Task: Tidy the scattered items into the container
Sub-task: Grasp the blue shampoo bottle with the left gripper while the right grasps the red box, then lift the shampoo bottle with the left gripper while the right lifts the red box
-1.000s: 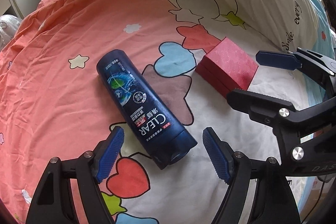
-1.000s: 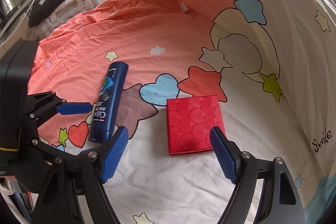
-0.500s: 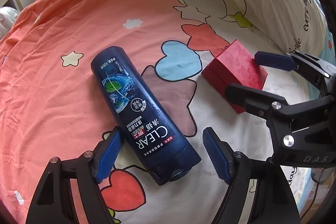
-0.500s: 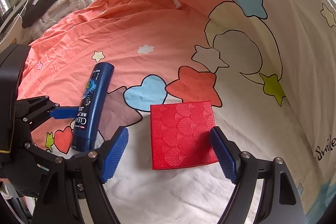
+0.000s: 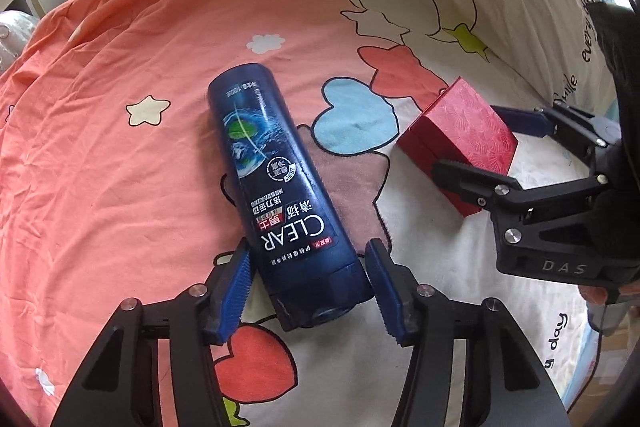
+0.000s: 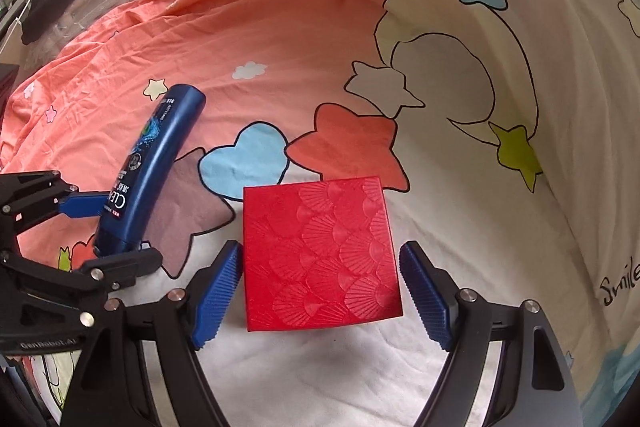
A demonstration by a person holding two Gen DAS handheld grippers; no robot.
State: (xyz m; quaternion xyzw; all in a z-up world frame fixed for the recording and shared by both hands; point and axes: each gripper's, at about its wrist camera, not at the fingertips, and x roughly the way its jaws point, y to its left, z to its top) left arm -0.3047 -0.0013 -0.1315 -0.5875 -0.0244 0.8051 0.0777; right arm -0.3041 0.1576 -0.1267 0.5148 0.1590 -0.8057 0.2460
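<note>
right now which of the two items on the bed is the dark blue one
The shampoo bottle, lying between the left hand-held gripper's closing jaws; the box is red.

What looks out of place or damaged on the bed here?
Nothing looks spilled or damaged. The shampoo bottle lies on its side, cap shut, and the red box sits flat and closed on the quilt.

The left gripper (image 5: 308,279) jaws are closing around the shampoo bottle (image 5: 280,187); the right gripper (image 6: 320,291) now straddles the red box (image 6: 320,255).
</note>
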